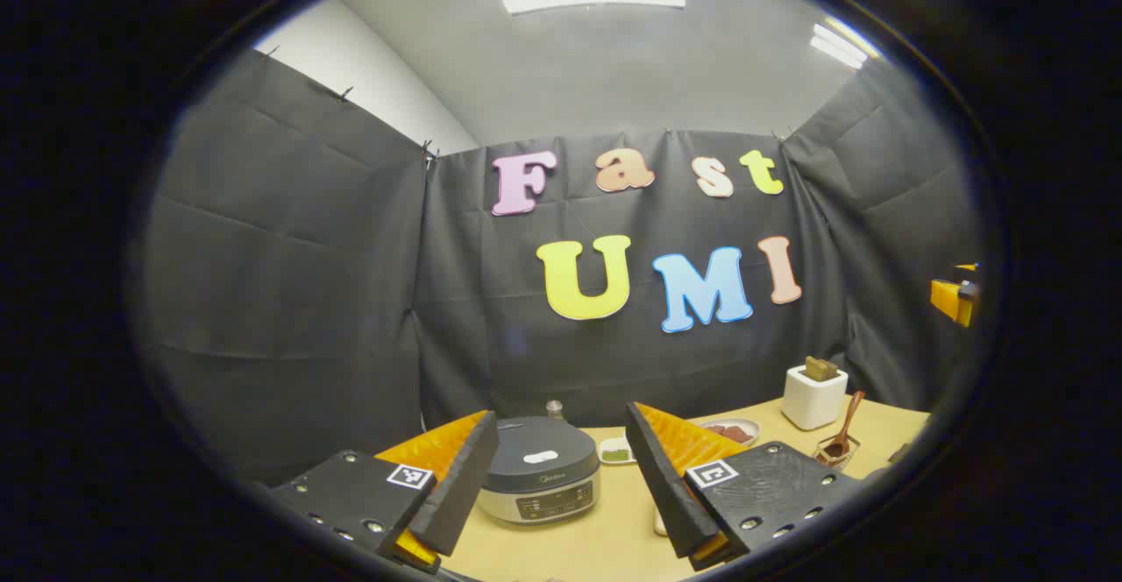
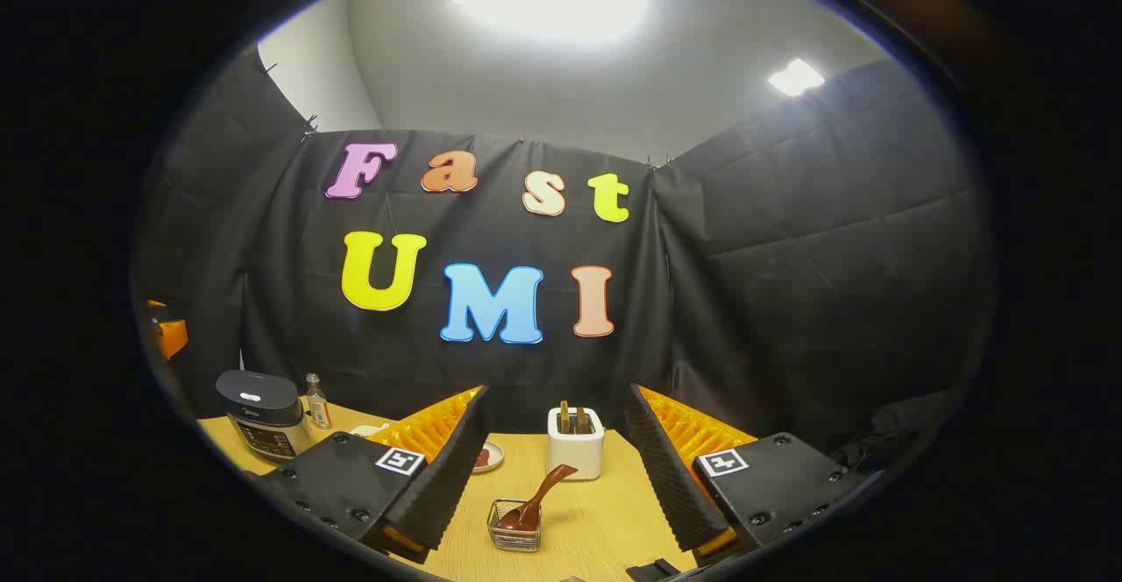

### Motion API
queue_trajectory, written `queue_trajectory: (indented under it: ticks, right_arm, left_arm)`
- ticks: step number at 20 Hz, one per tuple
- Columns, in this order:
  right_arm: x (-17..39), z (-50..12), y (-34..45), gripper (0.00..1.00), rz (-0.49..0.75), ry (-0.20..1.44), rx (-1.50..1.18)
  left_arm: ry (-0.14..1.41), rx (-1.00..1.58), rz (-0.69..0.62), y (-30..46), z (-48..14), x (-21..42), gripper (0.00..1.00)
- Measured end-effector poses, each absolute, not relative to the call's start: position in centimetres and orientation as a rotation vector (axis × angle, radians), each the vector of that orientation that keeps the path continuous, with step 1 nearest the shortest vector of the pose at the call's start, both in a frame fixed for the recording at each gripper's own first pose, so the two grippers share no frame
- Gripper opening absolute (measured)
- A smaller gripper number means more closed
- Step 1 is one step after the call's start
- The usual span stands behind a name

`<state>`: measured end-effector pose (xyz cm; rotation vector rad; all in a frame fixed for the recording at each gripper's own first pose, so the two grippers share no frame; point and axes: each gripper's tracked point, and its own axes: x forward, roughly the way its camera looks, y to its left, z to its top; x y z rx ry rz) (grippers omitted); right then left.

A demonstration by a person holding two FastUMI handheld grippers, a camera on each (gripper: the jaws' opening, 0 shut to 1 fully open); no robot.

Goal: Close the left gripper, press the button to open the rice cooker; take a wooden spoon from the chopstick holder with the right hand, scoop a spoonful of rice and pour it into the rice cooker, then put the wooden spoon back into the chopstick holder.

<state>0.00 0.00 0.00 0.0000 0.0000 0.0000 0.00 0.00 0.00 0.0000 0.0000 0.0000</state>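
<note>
The rice cooker (image 1: 539, 472), dark-lidded with its lid down, stands on the tan table (image 1: 605, 538) just beyond my left gripper (image 1: 559, 414). That gripper is open and holds nothing. In the right gripper view the cooker (image 2: 260, 424) sits far left. A brown wooden spoon (image 2: 539, 494) leans in a small wire basket (image 2: 515, 525), straight ahead of my open, empty right gripper (image 2: 557, 389). Behind the basket stands a white square holder (image 2: 575, 446) with dark sticks in it. The left gripper view has the spoon (image 1: 846, 429) and the white holder (image 1: 813, 396) at the right.
A small dish with something green (image 1: 616, 452) and a plate with reddish pieces (image 1: 732, 431) lie behind the cooker. A small bottle (image 2: 317, 402) stands next to the cooker. Black cloth walls close the table's back and sides. The other gripper (image 1: 955, 297) hangs at the far right.
</note>
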Motion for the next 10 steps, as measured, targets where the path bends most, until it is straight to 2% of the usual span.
queue_trajectory:
  ticks: [10]
  right_arm:
    - [0.55, -0.78, -0.6, 0.97, 0.006, 0.019, 0.014]
  left_arm:
    - [0.002, 0.019, 0.004, -0.41, -0.11, -0.23, 0.89]
